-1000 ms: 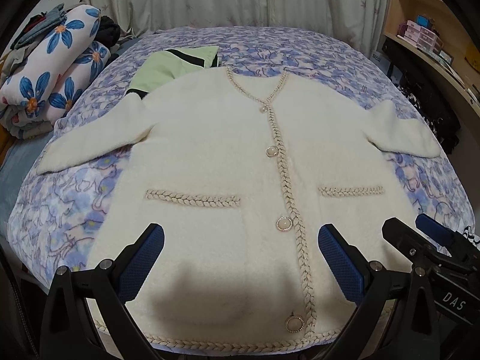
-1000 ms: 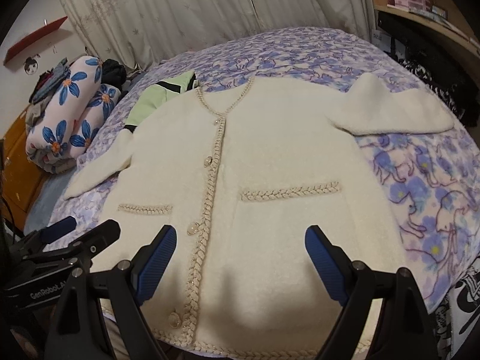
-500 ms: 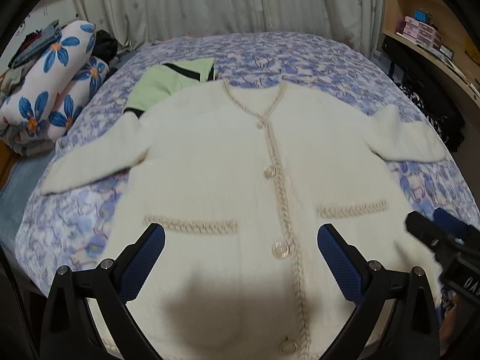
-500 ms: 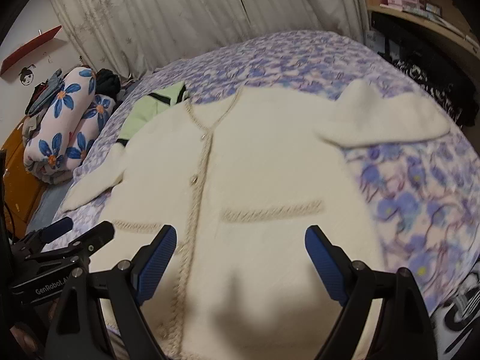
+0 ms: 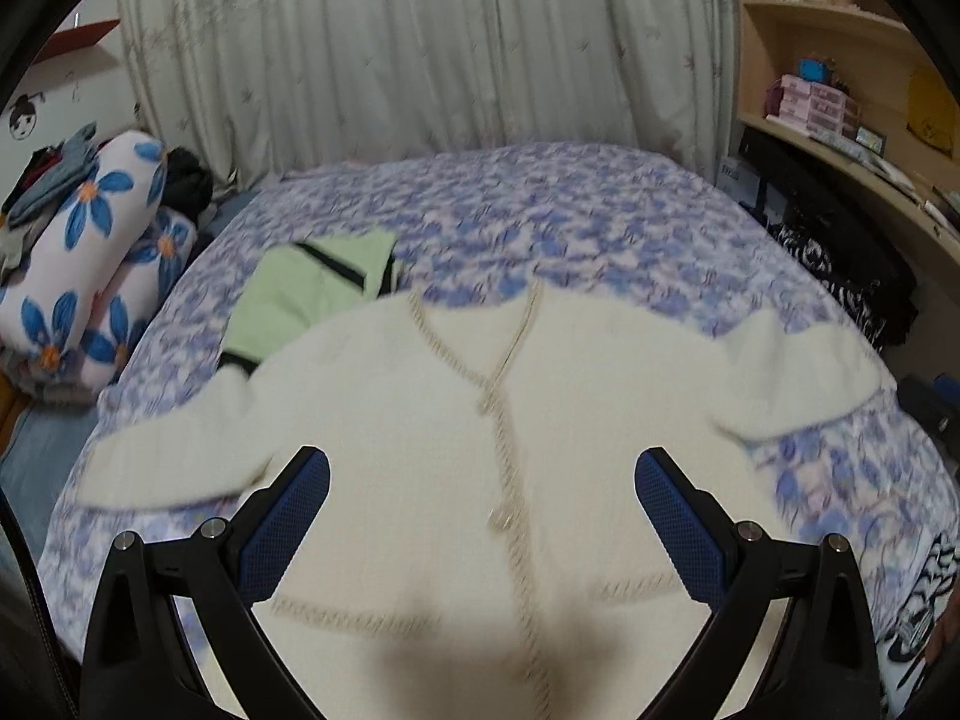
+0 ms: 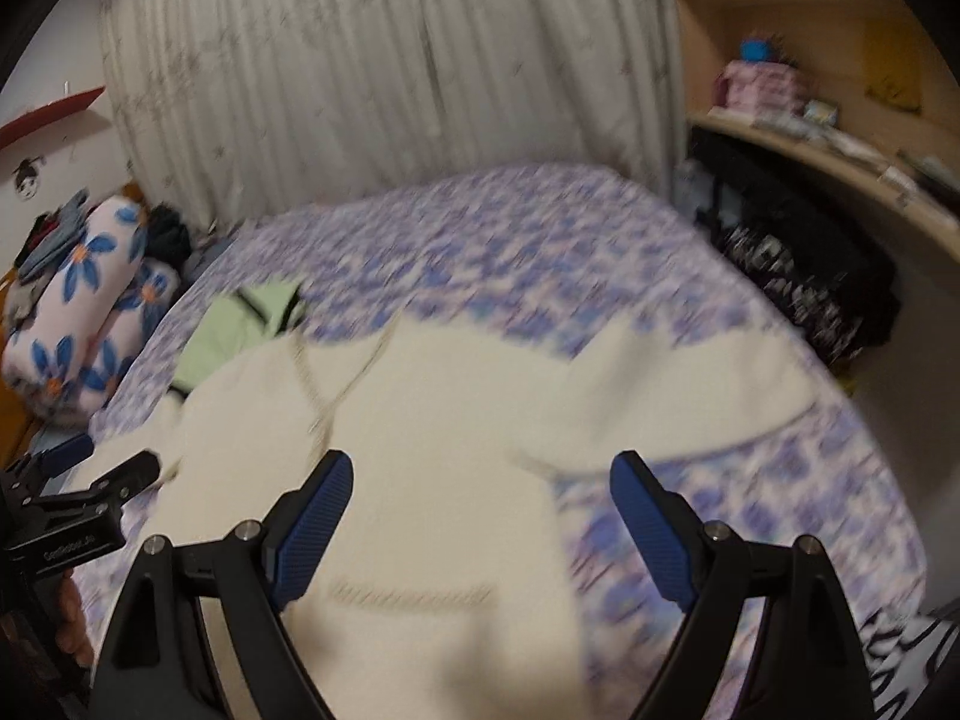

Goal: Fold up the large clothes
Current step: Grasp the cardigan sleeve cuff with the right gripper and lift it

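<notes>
- Cardigan [image 5: 420,456] lies face up and spread flat on the bed [image 5: 600,216], buttoned front uppermost, both sleeves stretched out to the sides; nothing is folded yet.
- Compared with a second ago, both my cameras have tipped up and pushed forward: the hem and lowest buttons have dropped out of sight, and the neckline, curtain [image 5: 420,42] and shelves [image 5: 828,60] now fill more of each view.
- Both views are smeared with motion blur, the right one worse, so I judge I am mid-sweep, not settled over a grasp point.
- My left gripper [image 5: 483,516] has its jaws spread wide and released, nothing between them; it hangs over the middle of the chest, with the button placket running between the pads.
- My right gripper [image 6: 480,522] is likewise spread and empty, over the cardigan's right half, with the right sleeve [image 6: 690,384] just beyond it.
- In the right view the left gripper sits off to the side, above the left sleeve [image 5: 180,456].
- I read this as travel away from the hem towards the shoulders and sleeves, so the first fold is probably a sleeve brought across the body.
- Green garment [image 5: 306,294] is tucked partly under the left shoulder; I should take only the cream knit there.
- Rolled flowered bedding [image 5: 90,258] lies well apart, off the bed's far left side.
</notes>
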### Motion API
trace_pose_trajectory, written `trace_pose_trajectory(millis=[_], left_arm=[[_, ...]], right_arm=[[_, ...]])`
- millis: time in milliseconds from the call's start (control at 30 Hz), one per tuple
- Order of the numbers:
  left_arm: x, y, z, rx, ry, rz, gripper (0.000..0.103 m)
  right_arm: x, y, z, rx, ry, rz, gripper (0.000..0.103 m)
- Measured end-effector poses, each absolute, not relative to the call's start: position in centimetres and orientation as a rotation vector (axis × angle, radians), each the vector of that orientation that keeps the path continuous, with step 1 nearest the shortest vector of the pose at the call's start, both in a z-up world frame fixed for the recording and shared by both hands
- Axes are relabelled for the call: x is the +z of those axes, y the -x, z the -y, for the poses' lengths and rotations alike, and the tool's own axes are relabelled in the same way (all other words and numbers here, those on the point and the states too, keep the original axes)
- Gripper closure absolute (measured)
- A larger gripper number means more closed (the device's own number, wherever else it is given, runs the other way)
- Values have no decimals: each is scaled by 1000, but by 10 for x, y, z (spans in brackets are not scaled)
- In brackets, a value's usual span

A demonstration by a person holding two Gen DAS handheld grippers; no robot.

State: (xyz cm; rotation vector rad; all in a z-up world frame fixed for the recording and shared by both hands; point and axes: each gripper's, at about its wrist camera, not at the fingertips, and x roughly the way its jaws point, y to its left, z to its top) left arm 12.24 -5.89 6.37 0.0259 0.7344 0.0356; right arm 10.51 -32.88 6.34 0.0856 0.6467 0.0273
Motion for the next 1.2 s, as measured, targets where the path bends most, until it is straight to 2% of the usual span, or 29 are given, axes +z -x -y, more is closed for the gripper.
trace_pose_trajectory(millis=[200, 300, 633, 800, 1067, 1200], left_arm=[[73, -167, 91, 21, -16, -578, 2], [66, -192, 106, 22, -29, -581, 2], [-22, -274, 125, 77, 49, -742, 2], [-62, -294, 135, 87, 53, -808, 2], [-88, -320, 164, 87, 2, -863, 2], [-94, -328, 186, 33, 0, -899, 2]], right_arm=[[78, -135, 375, -68, -88, -563, 15], [67, -156, 403, -140, -79, -574, 15], [-29, -220, 494, -275, -208, -793, 15], [-87, -237, 546, -326, -392, -893, 15], [-135, -239, 599, -414, -654, -890, 16], [-153, -239, 614, -416, -763, -878, 23]])
